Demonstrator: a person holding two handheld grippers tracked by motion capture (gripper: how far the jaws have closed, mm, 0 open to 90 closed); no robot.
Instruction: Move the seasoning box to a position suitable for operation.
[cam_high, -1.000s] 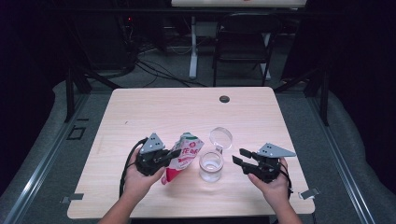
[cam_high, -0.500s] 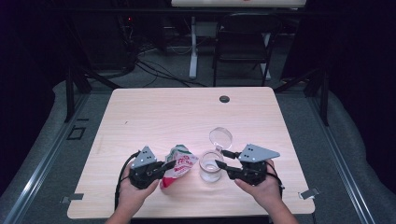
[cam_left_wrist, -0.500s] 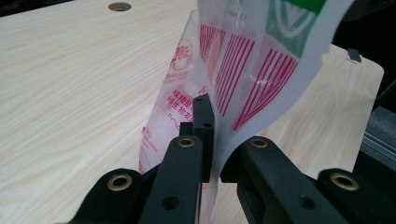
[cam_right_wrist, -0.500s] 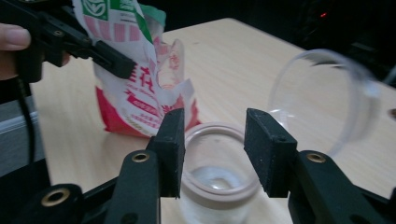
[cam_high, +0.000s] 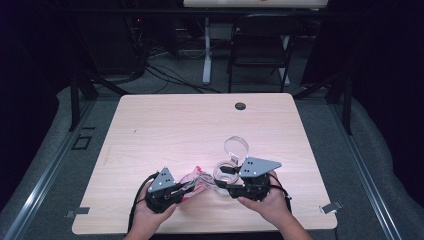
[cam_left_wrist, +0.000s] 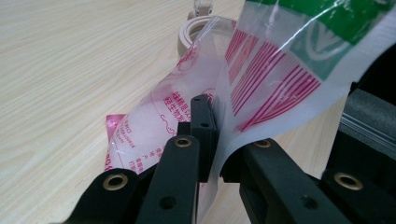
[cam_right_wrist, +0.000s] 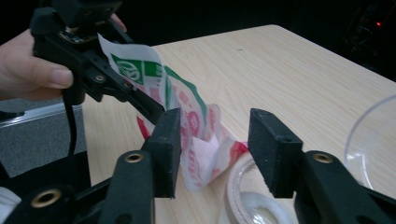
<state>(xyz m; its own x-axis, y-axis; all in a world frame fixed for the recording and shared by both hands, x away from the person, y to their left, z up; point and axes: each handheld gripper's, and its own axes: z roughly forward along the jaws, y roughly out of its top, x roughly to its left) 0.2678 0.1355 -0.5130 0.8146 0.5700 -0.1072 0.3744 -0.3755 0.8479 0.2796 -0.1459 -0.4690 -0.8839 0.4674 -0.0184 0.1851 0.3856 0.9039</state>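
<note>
1. The left gripper (cam_high: 186, 188) sits at the near left of the table (cam_high: 165, 125). Its jaws are squeezed tight on the edge of a plastic bag (cam_high: 197, 181), w/ red and green print. In the left gripper view the thin bag (cam_left_wrist: 261, 88) is pinched flat between the two black pads.

2. The bag is at the near edge of the table, about the middle, right between the two hands. It hangs from the left gripper and curls down, so its low end is by a small glass jar (cam_high: 222, 172).

3. The right gripper (cam_high: 220, 182) is at the near right. Its jaws have just been opening and now stand wide. In the right gripper view the bag (cam_right_wrist: 187, 126) is between the pads, but they don't press it. One pad looks v. close to the bag; can't tell if it touches.

4. What counts most: the bag's long way runs left to right, from the left gripper toward the right one. Its loose end already sits in the right gripper's gap, so the right hand is nearer that end.

5. My guess: the right gripper only needs to close to take hold, then both can pull the top apart.

6. A clear lid (cam_high: 236, 146) lies just past the jar, farther away.
</note>
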